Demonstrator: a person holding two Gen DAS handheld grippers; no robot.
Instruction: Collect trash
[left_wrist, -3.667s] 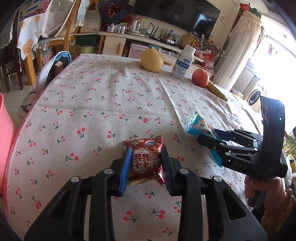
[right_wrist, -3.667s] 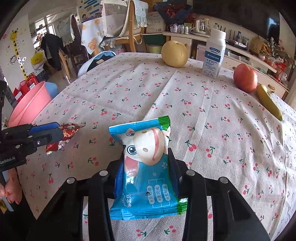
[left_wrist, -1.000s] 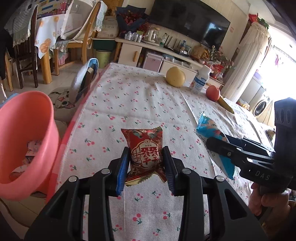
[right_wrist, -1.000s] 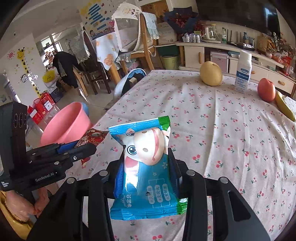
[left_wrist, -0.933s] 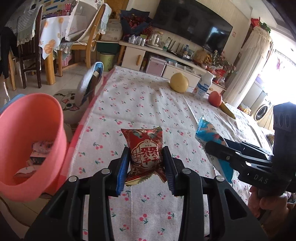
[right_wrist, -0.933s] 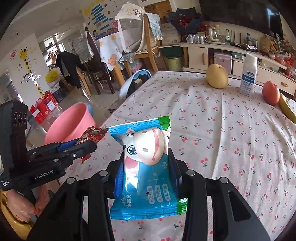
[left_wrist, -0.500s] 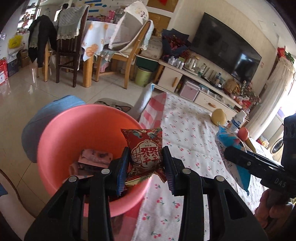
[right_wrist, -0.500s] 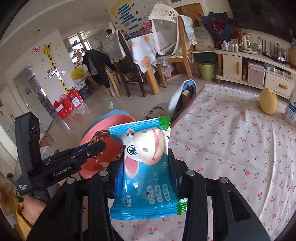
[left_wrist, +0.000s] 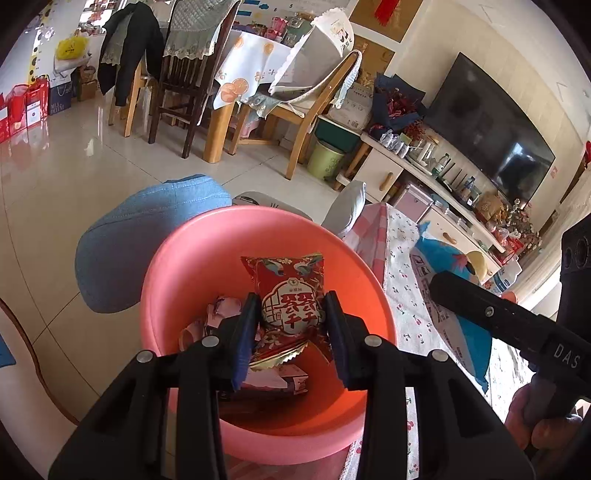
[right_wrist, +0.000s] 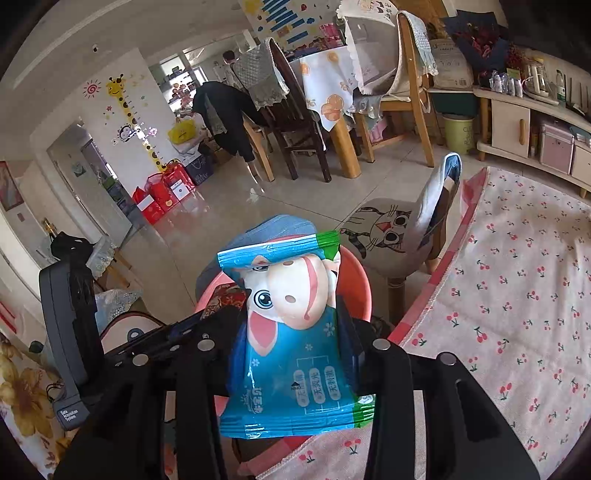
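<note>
Basin (left_wrist: 173, 280): on the floor, just off my desk's (left_wrist: 402, 295) left edge.
Left claw (left_wrist: 290, 321): above the basin, snack packet (left_wrist: 290, 291) between its pads.
Right claw (right_wrist: 295, 350): to its right, wipes pack (right_wrist: 295, 332) pinched, near the desk edge.
Basin contents: wrappers (left_wrist: 221, 314) on the bottom.

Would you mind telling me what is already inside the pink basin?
In the pink basin lie some crumpled pinkish wrappers and a flat dark-edged packet. The red snack packet clamped in the left gripper hangs above them, hiding the rest of the bottom.
</note>
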